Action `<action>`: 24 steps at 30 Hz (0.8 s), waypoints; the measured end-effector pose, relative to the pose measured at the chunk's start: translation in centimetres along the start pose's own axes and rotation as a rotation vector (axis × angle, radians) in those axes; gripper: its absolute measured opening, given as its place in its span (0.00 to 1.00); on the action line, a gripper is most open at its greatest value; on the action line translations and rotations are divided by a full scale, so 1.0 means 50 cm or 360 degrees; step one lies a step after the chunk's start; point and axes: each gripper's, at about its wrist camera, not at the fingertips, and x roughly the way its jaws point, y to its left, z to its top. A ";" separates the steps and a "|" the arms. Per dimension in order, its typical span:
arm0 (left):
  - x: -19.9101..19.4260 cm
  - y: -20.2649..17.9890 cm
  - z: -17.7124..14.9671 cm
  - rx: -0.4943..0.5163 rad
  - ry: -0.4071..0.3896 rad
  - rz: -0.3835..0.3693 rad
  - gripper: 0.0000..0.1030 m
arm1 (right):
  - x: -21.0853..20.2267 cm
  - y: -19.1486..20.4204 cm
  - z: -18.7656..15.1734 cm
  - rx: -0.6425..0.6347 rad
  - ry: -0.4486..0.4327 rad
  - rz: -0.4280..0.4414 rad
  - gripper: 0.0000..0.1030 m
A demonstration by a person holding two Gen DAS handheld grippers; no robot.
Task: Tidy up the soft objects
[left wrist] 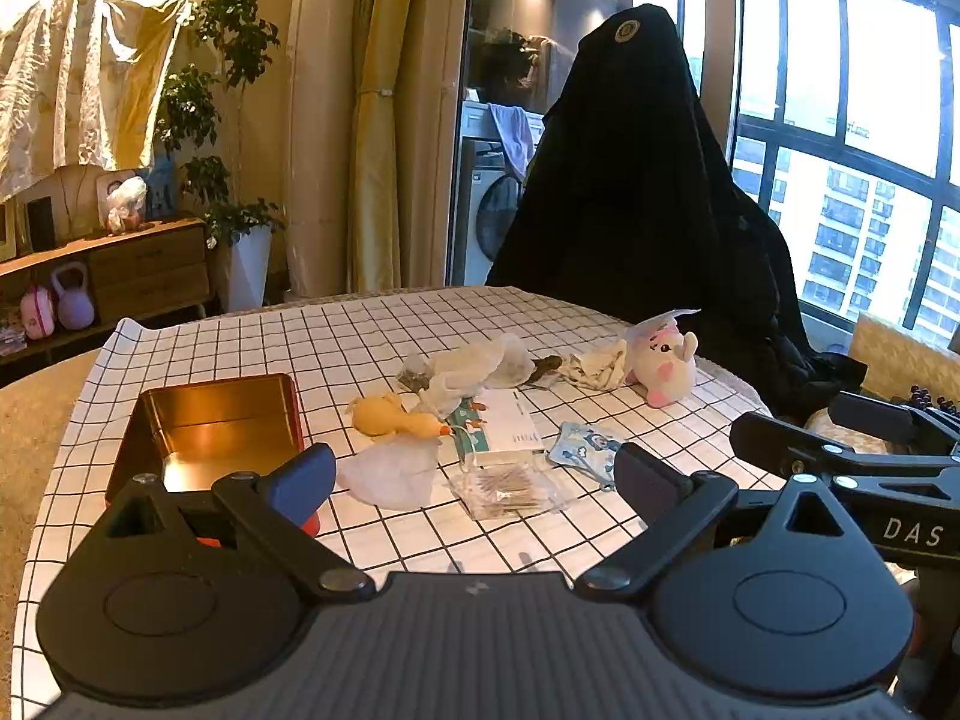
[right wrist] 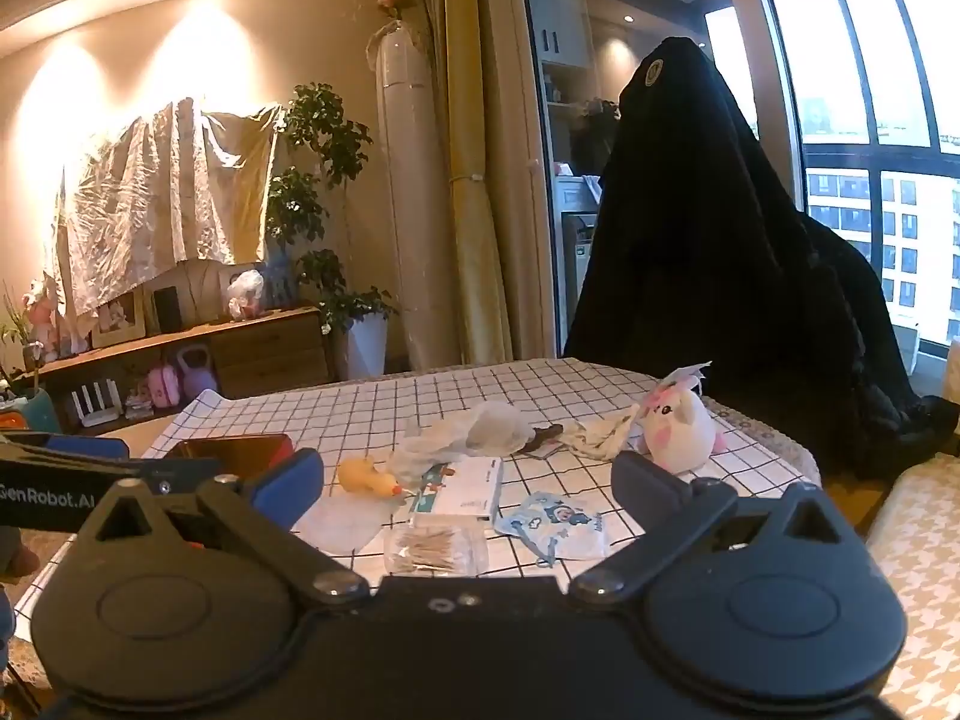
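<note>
On the checkered table (left wrist: 252, 336), left of the yellow duck toy (left wrist: 393, 417), sits an open tin (left wrist: 210, 420); the pink-white plush (left wrist: 660, 363) lies far right of the duck. Left gripper (left wrist: 474, 480) and right gripper (right wrist: 468, 489) hover spread wide, holding nothing.

A home living room: potted plant (right wrist: 312, 180), sideboard (right wrist: 264, 348), curtains (right wrist: 474, 180).

A white-and-pink plush toy (left wrist: 660, 363) sits upright near the table's far right edge. A yellow rubber duck (left wrist: 393, 417) lies on its side mid-table, beside an open, empty red-and-gold tin (left wrist: 210, 426) toward the left edge.
</note>
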 end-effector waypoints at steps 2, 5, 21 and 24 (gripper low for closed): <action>-0.001 0.002 0.000 -0.0005 0.0002 0.0003 0.97 | 0.005 -0.002 -0.001 -0.0008 -0.0001 0.0004 0.98; -0.001 0.006 0.000 -0.0011 0.0005 0.0011 0.97 | 0.004 -0.001 -0.001 -0.0019 -0.0007 -0.0005 0.99; -0.003 0.010 0.000 -0.0020 -0.0001 0.0021 0.97 | -0.003 0.009 0.000 -0.0049 -0.0043 -0.0002 0.99; -0.002 0.011 -0.002 -0.0025 0.0001 0.0020 0.97 | -0.005 0.010 0.000 -0.0055 -0.0053 0.0005 0.99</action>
